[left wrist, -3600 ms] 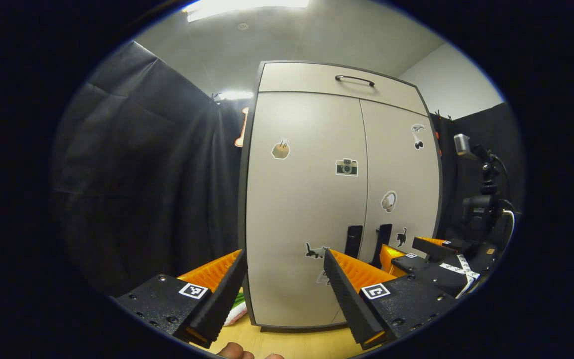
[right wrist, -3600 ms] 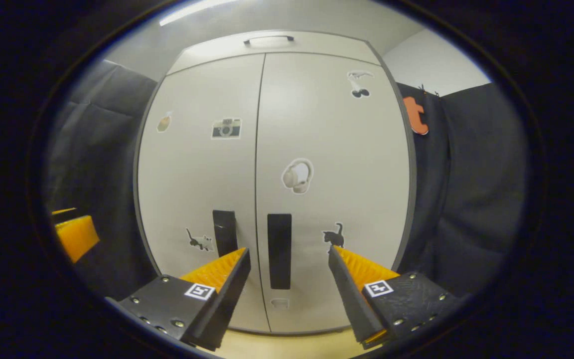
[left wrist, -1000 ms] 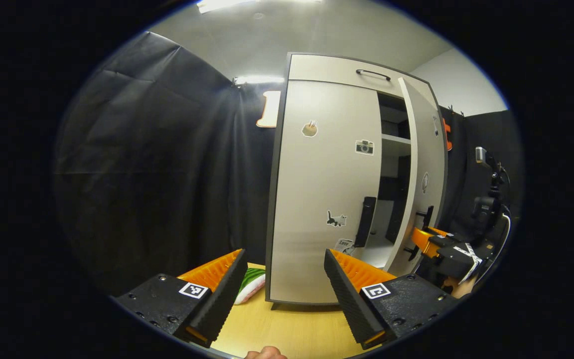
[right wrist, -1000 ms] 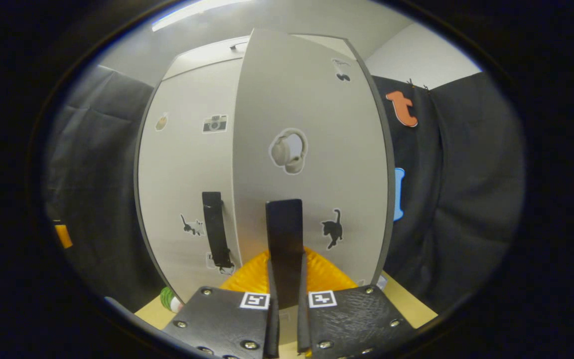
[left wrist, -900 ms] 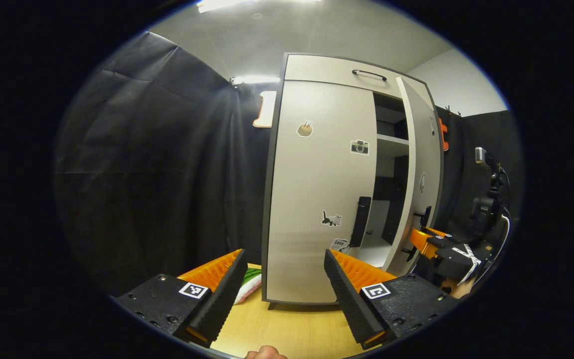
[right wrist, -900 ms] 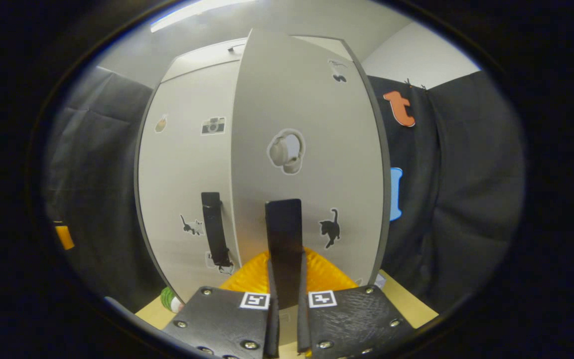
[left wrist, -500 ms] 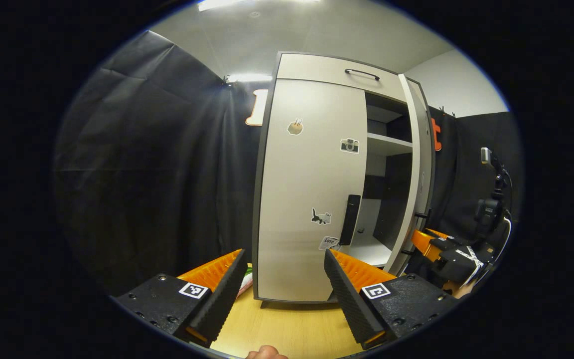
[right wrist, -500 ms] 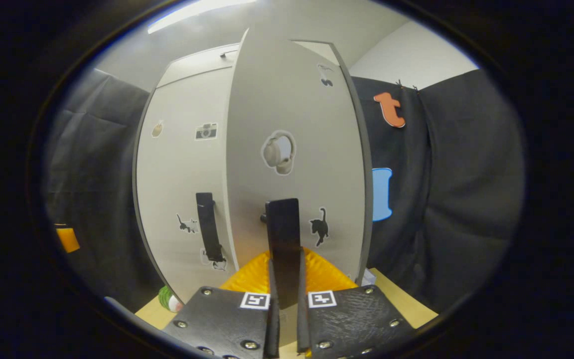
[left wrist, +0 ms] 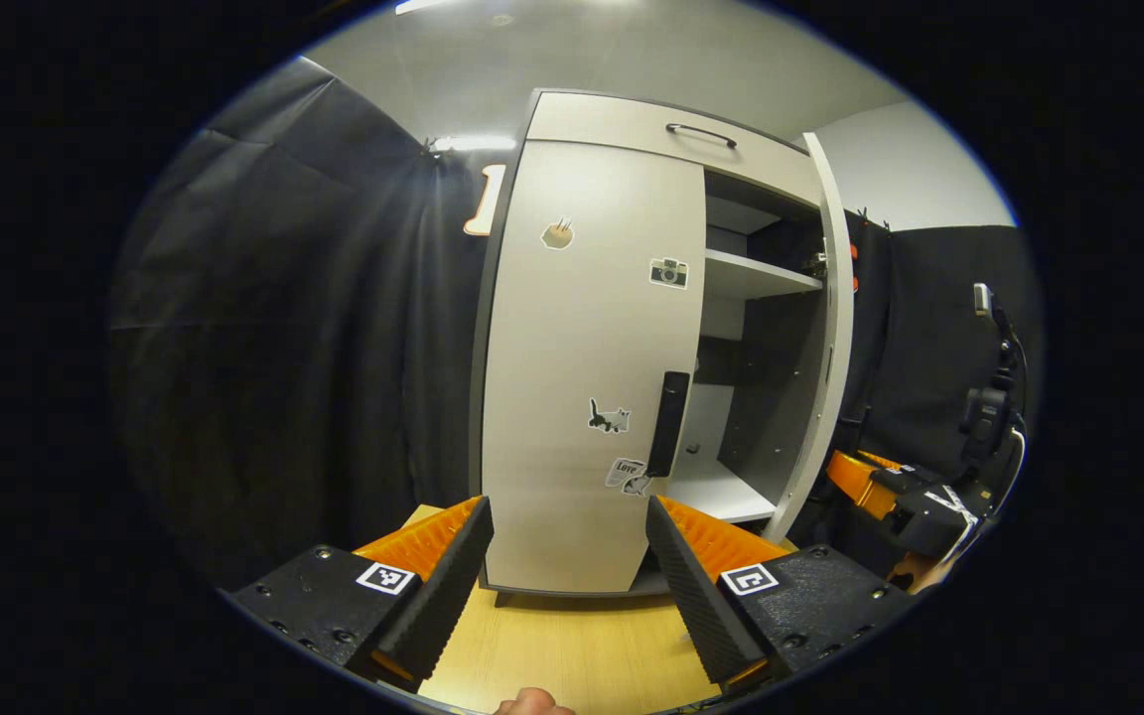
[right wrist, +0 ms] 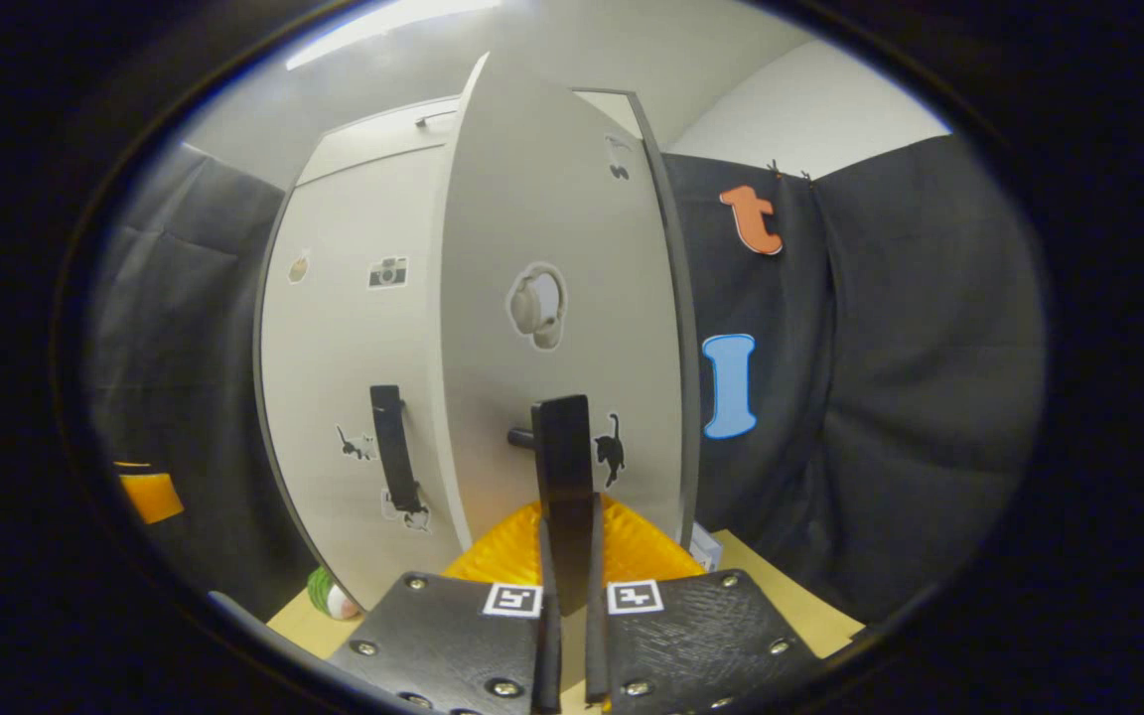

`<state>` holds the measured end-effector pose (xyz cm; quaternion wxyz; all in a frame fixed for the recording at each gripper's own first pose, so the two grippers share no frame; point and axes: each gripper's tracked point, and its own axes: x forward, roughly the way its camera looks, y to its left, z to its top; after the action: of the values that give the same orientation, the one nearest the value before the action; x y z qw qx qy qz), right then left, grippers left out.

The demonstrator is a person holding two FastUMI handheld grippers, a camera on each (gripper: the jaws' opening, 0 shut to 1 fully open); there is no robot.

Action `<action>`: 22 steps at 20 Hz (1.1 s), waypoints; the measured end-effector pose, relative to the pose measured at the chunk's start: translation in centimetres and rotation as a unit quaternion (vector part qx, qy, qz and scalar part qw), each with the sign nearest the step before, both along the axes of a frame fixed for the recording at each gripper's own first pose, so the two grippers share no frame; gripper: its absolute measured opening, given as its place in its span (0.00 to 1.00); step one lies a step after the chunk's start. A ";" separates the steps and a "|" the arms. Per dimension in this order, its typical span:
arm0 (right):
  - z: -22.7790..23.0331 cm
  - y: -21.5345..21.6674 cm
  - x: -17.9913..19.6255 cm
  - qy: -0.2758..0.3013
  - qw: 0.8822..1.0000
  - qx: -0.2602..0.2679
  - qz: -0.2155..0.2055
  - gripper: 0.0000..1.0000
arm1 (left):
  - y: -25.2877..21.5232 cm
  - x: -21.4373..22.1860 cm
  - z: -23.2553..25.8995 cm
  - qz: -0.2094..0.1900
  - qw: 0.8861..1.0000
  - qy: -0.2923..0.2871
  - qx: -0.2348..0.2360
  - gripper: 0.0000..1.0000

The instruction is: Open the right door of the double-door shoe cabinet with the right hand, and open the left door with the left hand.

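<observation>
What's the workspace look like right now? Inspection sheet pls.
Surface: wooden table, bare in front of the cabinet.
Job's things: right door swung open, shelves visible in the left gripper view; left door shut, left door handle untouched.
Clutter: green-and-white object at the cabinet's foot.
Grippers: right gripper shut on the right door handle; left gripper open, short of the cabinet.
Cables: white cable by the camera stand.
Surroundings: black cloth walls, grey ceiling.
</observation>
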<state>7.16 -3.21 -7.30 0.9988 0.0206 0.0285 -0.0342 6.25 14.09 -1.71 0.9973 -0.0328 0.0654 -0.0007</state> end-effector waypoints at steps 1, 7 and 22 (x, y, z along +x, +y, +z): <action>0.1 -0.5 -0.3 -0.001 1.000 0.000 -0.005 0.10 | -0.4 0.1 -0.3 -0.006 1.000 0.002 -0.001 0.96; 0.2 -3.0 -1.6 -0.001 1.000 -0.008 -0.031 0.09 | -3.8 1.4 -1.1 -0.045 0.999 0.011 -0.009 0.96; 0.3 -12.1 -2.4 0.007 0.997 -0.019 -0.072 0.01 | -8.4 2.4 -2.8 -0.092 0.995 0.033 -0.031 0.93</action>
<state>4.78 -15.33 -6.99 0.9938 0.0037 0.0334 -0.1064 8.65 5.69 -4.49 0.9889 -0.0580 0.1008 -0.0929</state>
